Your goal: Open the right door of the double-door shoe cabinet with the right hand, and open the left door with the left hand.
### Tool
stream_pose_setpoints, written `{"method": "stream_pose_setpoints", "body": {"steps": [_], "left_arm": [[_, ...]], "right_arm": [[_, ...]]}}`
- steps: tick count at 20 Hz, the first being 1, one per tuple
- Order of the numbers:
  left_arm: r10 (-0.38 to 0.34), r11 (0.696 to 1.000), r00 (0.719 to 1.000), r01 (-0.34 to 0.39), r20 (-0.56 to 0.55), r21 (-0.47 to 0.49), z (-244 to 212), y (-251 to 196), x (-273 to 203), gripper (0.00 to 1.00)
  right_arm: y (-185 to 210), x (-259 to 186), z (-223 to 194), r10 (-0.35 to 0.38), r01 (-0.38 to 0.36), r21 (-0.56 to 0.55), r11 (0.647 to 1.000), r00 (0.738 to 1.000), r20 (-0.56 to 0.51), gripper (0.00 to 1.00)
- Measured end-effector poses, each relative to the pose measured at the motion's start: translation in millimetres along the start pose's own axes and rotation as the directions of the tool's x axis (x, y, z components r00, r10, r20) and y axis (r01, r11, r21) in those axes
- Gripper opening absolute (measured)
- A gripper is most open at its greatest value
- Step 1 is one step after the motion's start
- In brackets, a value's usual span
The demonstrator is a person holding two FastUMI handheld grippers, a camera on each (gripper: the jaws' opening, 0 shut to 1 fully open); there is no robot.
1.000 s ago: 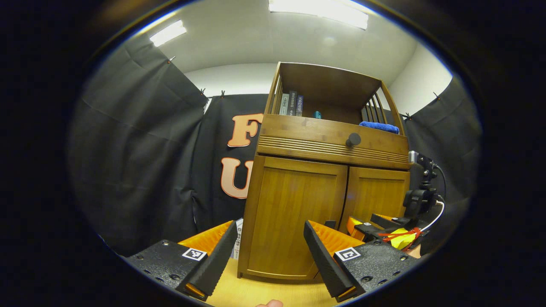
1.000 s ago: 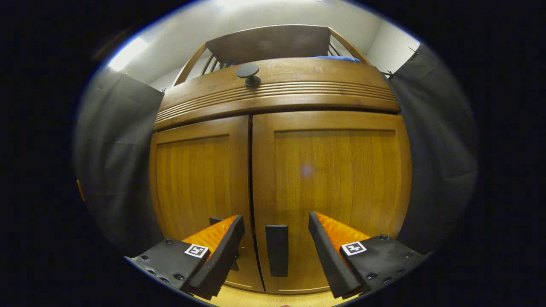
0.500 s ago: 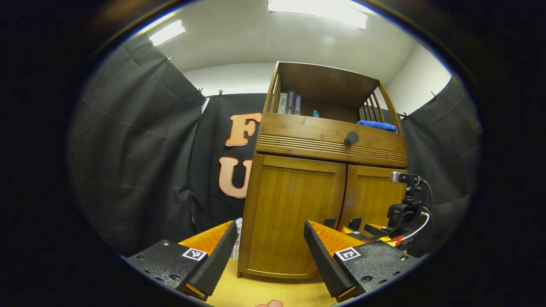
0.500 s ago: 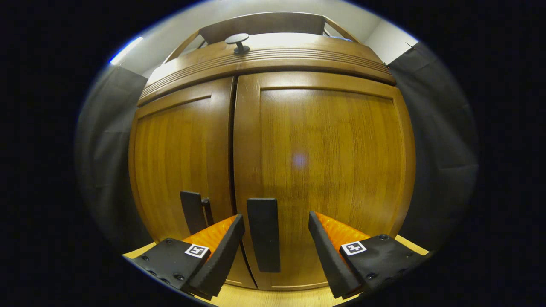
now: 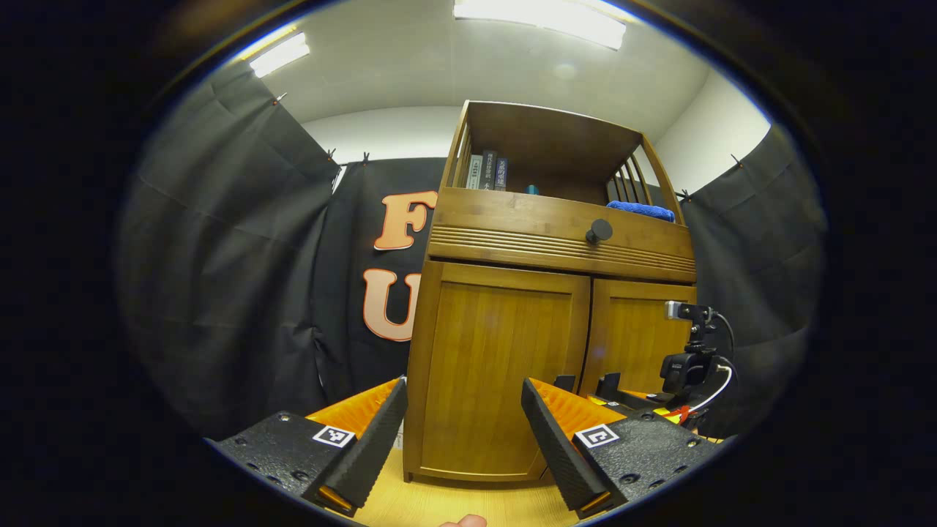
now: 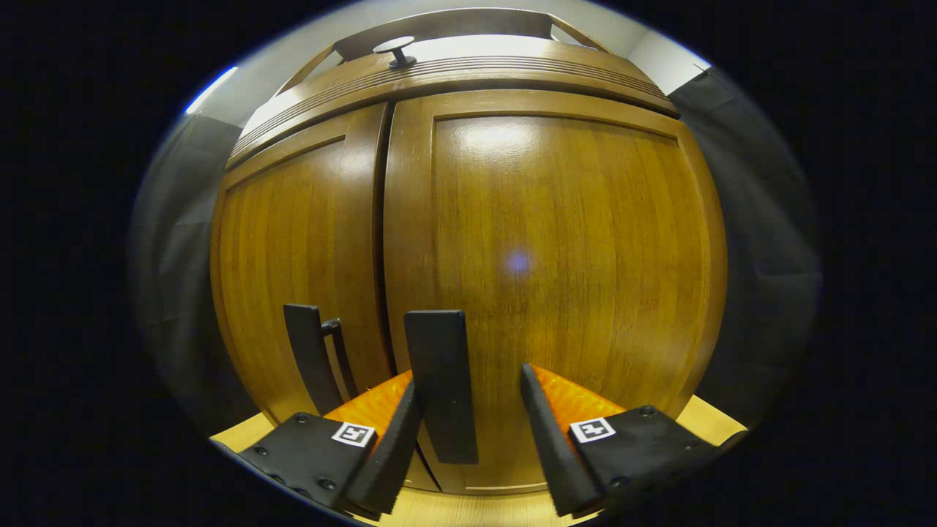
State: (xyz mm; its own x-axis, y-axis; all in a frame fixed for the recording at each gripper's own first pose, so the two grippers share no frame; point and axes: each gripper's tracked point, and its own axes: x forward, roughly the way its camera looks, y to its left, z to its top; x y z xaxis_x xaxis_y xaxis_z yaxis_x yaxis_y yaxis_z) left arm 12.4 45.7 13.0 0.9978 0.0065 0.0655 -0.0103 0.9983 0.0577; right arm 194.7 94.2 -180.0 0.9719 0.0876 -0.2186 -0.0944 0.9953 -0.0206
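Observation:
The wooden shoe cabinet [image 5: 556, 219] stands ahead with both doors closed. In the right gripper view the right door [image 6: 571, 241] is very close, and its dark vertical handle [image 6: 439, 380] stands between the fingers of my open right gripper [image 6: 468, 421], nearer the left finger. Just left of it is the left door's handle [image 6: 307, 359] on the left door [image 6: 293, 241]. My left gripper [image 5: 465, 432] hangs open, back from the left door [image 5: 498, 373], holding nothing. In the left gripper view the right gripper [image 5: 622, 391] is low at the right door [image 5: 633, 333].
Above the doors is a drawer with a round dark knob [image 5: 599, 230]. The open shelf on top holds books [image 5: 487, 172] and a blue cloth [image 5: 644, 211]. Black cloth walls close in both sides. The floor [image 5: 454, 505] is light wood.
My right gripper has moved in on the right door, so its handle now stands between the fingers. The left gripper view has shifted slightly, with the cabinet a little lower and farther left.

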Motion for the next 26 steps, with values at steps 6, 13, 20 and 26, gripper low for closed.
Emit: {"method": "stream_pose_setpoints", "body": {"steps": [6, 13, 20, 26], "left_arm": [[-0.068, 0.998, 0.998, 0.068, -0.003, -0.012, -5, -25, 6, 0.95], [-0.082, 0.996, 0.996, 0.080, -0.026, -0.041, -14, -33, 11, 0.92], [-0.104, 0.994, 0.992, 0.100, -0.073, -0.054, -23, -44, 24, 0.94], [-0.117, 0.993, 0.990, 0.114, -0.074, -0.034, -24, -45, 33, 0.98]], "right_arm": [[14, 1, -1, 0.051, -0.051, 0.005, 0.999, 0.998, -0.024, 0.34], [14, -3, 0, 0.051, -0.050, 0.011, 0.999, 0.997, -0.058, 0.33], [14, -24, 16, 0.063, -0.061, 0.021, 0.998, 0.995, -0.078, 0.33], [5, -48, 20, 0.041, -0.038, 0.035, 0.999, 0.996, -0.073, 0.33]]}}
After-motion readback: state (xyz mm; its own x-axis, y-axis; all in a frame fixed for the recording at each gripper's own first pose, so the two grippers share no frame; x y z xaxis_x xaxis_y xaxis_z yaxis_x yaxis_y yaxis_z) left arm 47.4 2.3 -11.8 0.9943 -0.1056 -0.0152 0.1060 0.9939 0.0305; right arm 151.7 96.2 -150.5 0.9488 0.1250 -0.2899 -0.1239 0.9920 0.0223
